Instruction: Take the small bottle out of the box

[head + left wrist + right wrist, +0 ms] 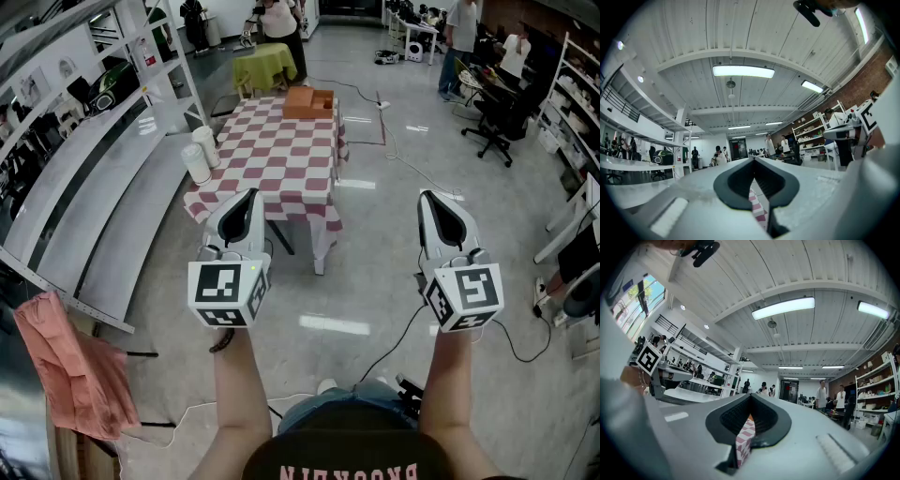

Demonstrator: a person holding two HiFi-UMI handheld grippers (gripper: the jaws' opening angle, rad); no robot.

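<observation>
Brown cardboard box point(307, 101) sits at the far end of the red-and-white checked table point(281, 159), well ahead of both tools. It lies closer to the left gripper's point(246, 197) line than the right gripper's point(427, 197). Both pairs of jaws are closed tip to tip, holding nothing. Small bottle not visible; presumably inside the box.

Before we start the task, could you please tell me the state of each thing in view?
Left gripper: shut, empty, in the air.
Right gripper: shut, empty, in the air.
Box: untouched at the far end of the table; contents not visible.
White containers: upright at the table's left edge.
Pink cloth: hanging crumpled.
</observation>
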